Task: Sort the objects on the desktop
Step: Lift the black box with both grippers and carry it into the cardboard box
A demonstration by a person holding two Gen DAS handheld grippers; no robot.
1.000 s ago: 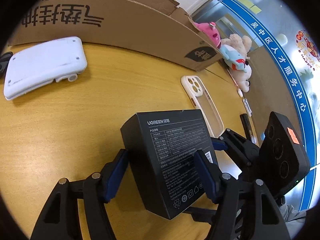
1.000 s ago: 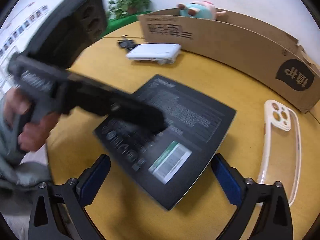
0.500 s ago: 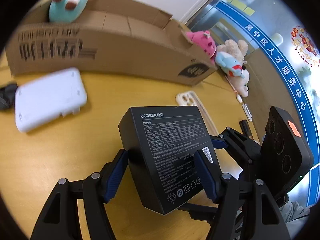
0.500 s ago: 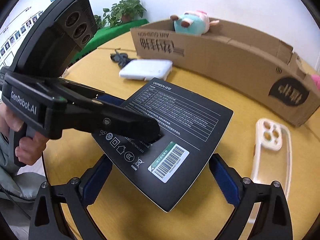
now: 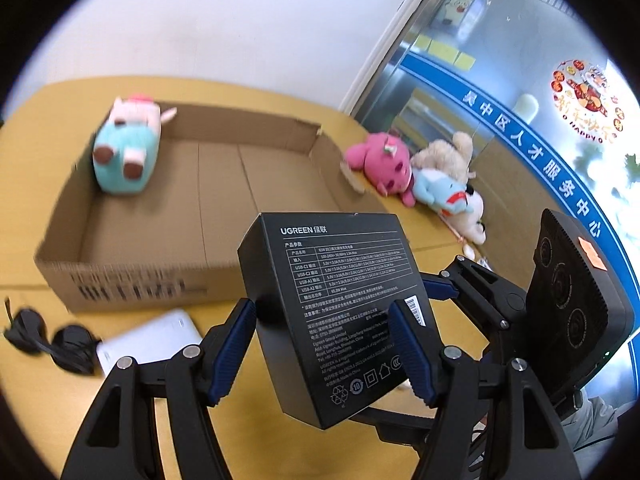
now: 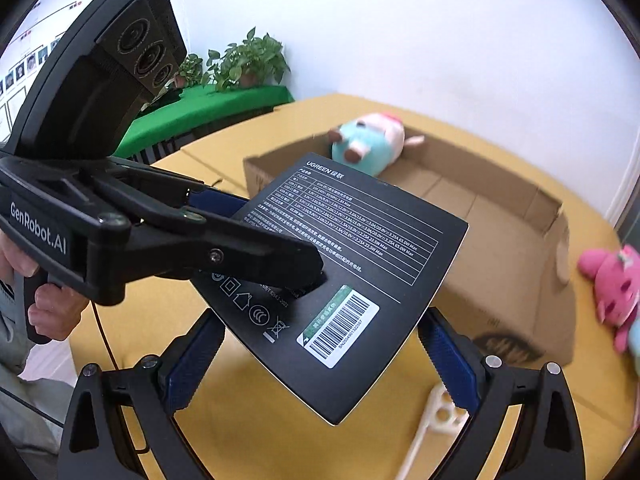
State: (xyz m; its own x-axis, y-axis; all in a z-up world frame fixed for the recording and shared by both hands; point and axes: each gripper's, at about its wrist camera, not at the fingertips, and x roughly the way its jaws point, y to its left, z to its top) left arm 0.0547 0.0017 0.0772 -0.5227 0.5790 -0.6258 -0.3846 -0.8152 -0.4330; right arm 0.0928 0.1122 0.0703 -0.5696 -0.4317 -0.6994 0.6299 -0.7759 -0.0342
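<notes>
I've got the black UGREEN box [image 5: 336, 312] clamped in my left gripper [image 5: 324, 344], the blue pads [image 5: 234, 346] pressed against its two sides, and it's up off the counter [image 5: 48, 392], tilted, hanging in front of the open cardboard carton [image 5: 132, 280]; from the right wrist view the same box [image 6: 352, 264] sits between me and the carton [image 6: 516, 280], its barcode label facing up; my right gripper [image 6: 320, 364] is just under the near corner of the box, jaws spread wide and holding nothing; inside the carton, a teal and pink plush [image 5: 126, 148] lies at the far left corner; just outside the carton's right wall, a pink plush [image 5: 382, 164], a beige one [image 5: 448, 152] and a light-blue one [image 5: 438, 190] are heaped together on the counter; near the carton's front wall, a white flat device [image 5: 150, 340] lies beside black sunglasses [image 5: 52, 342]; a clear phone case [image 6: 432, 428] peeks out low in the right view, near the counter's front edge.
</notes>
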